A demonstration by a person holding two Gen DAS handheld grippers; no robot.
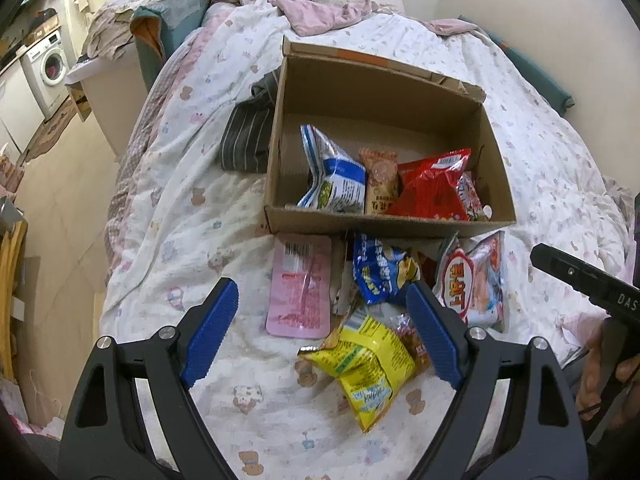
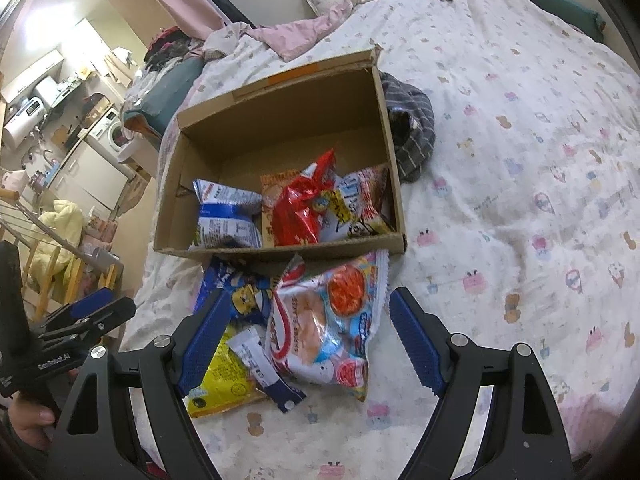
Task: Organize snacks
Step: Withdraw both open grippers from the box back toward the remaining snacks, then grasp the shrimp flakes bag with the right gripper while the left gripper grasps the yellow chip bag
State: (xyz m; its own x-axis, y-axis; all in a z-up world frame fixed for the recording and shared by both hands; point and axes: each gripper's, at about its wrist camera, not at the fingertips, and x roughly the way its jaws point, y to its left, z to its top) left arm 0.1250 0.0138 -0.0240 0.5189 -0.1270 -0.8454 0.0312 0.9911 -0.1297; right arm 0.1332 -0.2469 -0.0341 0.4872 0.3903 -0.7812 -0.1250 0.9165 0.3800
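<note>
Nearest the left gripper (image 1: 322, 322), whose jaws stand wide apart and hold nothing, lies the yellow packet (image 1: 366, 364), just below and between the blue pads, its long axis running slantwise from upper left down toward the lower right. The right gripper (image 2: 306, 338) is likewise spread wide and empty, and the big white-and-red bag (image 2: 324, 324) sits squarely in its gap, long axis roughly pointing away toward the box (so this bag looks the right hand's natural pick, the yellow one the left's).

Beyond them lie a blue packet (image 1: 382, 274) and a flat pink packet (image 1: 300, 288) on the bed (image 2: 520, 184), both just short of the cardboard box (image 1: 384, 224), which already holds several snacks.

Only the left view shows the pink packet; the right view alone reveals a small white-and-navy sachet (image 2: 266, 372) lying over the yellow one.
</note>
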